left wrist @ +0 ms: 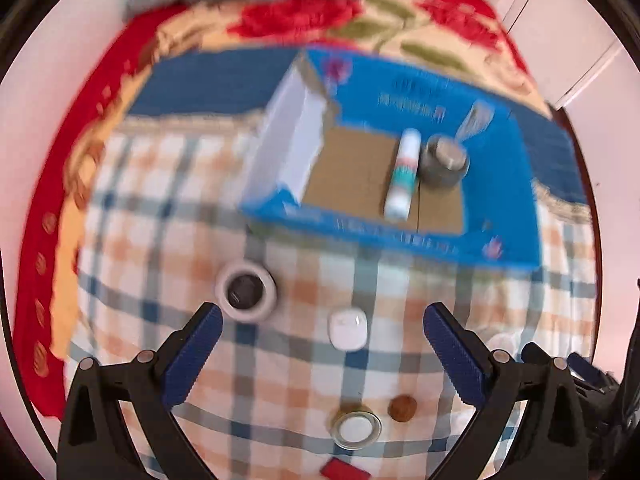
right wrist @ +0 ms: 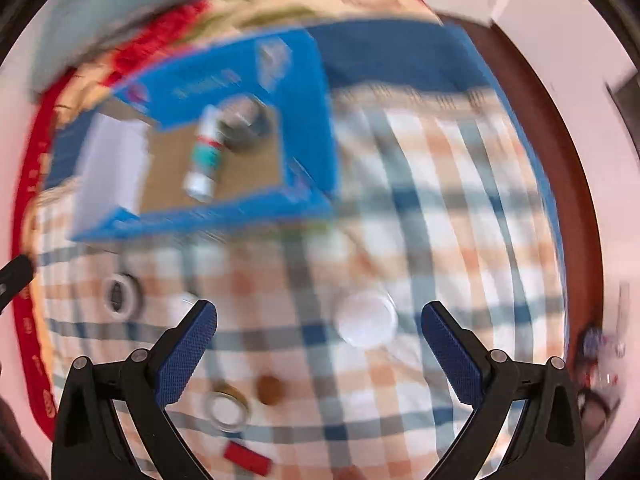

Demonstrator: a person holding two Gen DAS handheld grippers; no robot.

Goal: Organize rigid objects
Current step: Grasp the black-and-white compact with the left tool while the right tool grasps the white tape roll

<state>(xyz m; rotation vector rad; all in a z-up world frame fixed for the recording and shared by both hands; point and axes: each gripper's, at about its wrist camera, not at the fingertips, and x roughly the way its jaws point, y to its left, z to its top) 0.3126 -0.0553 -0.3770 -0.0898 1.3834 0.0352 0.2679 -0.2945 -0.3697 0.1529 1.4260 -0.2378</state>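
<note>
Both views are blurred. The left tongs [left wrist: 322, 328] stand wide open and hold nothing, hovering over a checked cloth [left wrist: 160, 184] spread on a bed. Between their 2 blue pads, slightly ahead, lies a small white rounded case [left wrist: 347, 328], touching neither pad. Just ahead of the left pad [left wrist: 196, 356] sits a grey ring-shaped object with a dark centre [left wrist: 246, 291]. Nearer the camera, between the arms of the tongs, rest a round glass-rimmed piece with a white middle [left wrist: 355, 427], a brown disc [left wrist: 403, 409] just to its right, and a red block [left wrist: 344, 472] at the bottom edge.

Well ahead of the left tongs lies an open blue cardboard box [left wrist: 400, 236]. On its brown floor a white tube with a teal band [left wrist: 403, 174] lies on its side, touching or just beside a grey metal bowl [left wrist: 442, 160] on its right.

The right tongs [right wrist: 319, 326] are also spread wide and empty. A white round lid [right wrist: 366, 320] lies between their pads, closer to the right one. The same box [right wrist: 208, 216] sits ahead and to the left, with the tube [right wrist: 206, 152] and bowl [right wrist: 244, 124] inside. The ring-shaped object [right wrist: 120, 296] is left of the left pad; the glass-rimmed piece [right wrist: 227, 408], brown disc [right wrist: 269, 390] and red block [right wrist: 246, 458] lie low between the arms
</note>
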